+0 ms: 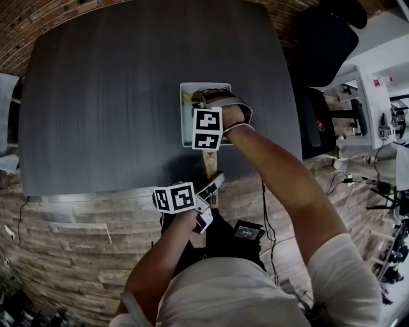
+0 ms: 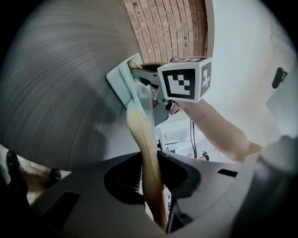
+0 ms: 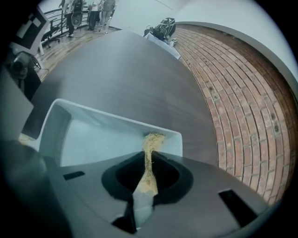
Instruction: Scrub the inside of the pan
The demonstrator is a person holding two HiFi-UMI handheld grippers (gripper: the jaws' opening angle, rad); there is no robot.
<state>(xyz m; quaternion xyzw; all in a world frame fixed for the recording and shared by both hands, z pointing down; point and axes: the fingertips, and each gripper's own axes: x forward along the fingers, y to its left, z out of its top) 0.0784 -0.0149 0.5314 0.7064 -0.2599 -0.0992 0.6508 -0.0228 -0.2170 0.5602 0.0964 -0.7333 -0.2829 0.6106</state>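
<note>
A pale rectangular pan [image 1: 186, 121] lies on the dark table [image 1: 115, 96], its wooden handle [image 1: 209, 163] pointing back over the front edge. My left gripper [image 1: 213, 183] is shut on that handle [image 2: 148, 158], which runs between the jaws up to the pan [image 2: 122, 82]. Over the pan's far end, my right gripper [image 1: 206, 101] points steeply down, mostly hidden under its marker cube [image 1: 208, 128]. It is shut on a thin yellow scrubbing sponge [image 3: 148, 160], whose tip touches the pan [image 3: 93, 135] at its inner far corner. From the left gripper view, the right gripper's cube [image 2: 184, 79] hangs above the pan.
The table's front edge [image 1: 96, 191] runs just under my left gripper, with brick-patterned floor [image 1: 64, 243] below. A black chair [image 1: 323, 41] stands past the right side. A bag [image 3: 162, 28] sits beyond the far end of the table, and people stand in the distance [image 3: 88, 11].
</note>
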